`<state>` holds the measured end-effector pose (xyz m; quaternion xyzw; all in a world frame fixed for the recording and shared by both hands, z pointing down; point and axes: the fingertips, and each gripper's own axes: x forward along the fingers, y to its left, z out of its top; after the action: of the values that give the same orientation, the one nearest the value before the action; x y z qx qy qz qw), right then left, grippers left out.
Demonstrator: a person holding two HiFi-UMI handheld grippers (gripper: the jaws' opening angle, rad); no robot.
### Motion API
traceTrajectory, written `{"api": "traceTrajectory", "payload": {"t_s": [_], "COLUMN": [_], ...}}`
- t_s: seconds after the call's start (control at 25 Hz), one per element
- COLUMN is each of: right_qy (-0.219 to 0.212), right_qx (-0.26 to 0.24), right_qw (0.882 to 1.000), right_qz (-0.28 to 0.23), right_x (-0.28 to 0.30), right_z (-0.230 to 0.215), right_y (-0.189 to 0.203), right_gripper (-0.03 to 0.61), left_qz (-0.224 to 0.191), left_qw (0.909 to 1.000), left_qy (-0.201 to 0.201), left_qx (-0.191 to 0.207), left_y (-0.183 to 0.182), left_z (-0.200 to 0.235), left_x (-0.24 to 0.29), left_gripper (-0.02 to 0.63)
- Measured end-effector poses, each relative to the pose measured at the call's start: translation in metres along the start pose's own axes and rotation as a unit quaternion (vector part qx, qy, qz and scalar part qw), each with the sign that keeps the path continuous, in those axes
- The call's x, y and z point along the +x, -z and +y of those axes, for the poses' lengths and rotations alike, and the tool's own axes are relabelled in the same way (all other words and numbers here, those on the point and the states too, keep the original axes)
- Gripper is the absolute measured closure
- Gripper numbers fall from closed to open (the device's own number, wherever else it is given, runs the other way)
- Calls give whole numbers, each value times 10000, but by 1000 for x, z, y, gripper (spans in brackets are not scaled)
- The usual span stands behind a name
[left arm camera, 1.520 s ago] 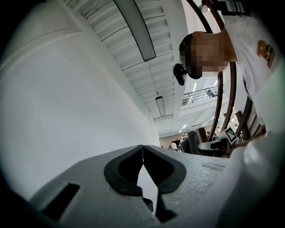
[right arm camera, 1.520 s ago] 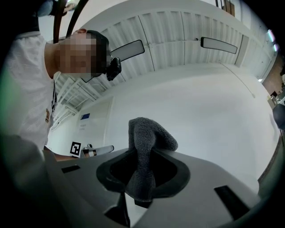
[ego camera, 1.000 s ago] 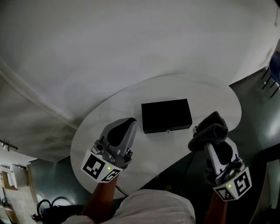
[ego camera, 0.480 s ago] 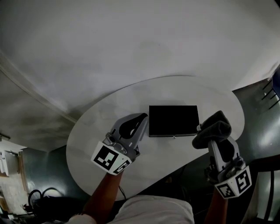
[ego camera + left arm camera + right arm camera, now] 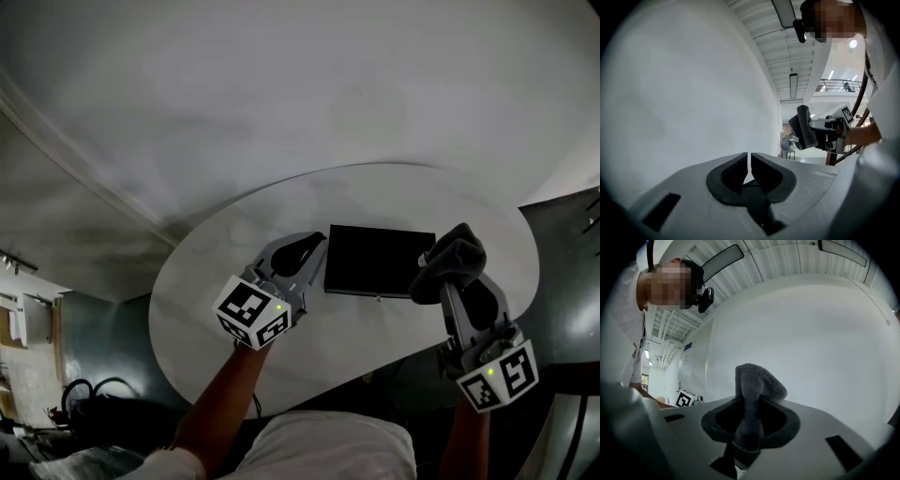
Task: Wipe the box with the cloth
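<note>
R hand-held gripper (image 5: 750, 401), cloth (image 5: 757, 380); box (image 5: 380, 261) crosswise

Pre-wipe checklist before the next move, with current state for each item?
1. Grip: right gripper clamped on grey fuzzy cloth: ok.
2. Free hand: left gripper shut, nothing between its jaws: ok.
3. Target: black rectangular box lying flat on white oval table: ok.
4. Contact: cloth touching box: cannot tell; in the head view it overlaps the box's right edge.
5. Brace: left gripper steadying box: cannot tell; its tip sits by the box's left edge.
</note>
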<state>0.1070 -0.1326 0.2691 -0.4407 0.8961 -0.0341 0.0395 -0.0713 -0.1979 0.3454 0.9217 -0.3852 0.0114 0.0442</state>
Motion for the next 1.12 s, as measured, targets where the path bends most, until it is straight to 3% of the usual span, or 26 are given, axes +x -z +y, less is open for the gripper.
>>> {"api": "traceTrajectory", "payload": {"t_s": [0.28,0.56,1.12], "right_qy": [144,334,164], "right_qx": [134,408,75], "right_qw": [9991,9930,9686], "right_qz": [382,1054,2479], "right_x": [26,47,113], "right_z": [-19,-27,0], "right_y": [15,31,79], "right_gripper": [489,488,488], "left_qz": [590,1247,2252], "left_qw": [9974,9898,9613], "left_qy": [-305,-393,-681], "left_qx": [-291,-557,-1432], "left_y": [25,44,91], "left_z": [20,21,38], "left_x": [7,16,27], "left_gripper": [588,508,471]}}
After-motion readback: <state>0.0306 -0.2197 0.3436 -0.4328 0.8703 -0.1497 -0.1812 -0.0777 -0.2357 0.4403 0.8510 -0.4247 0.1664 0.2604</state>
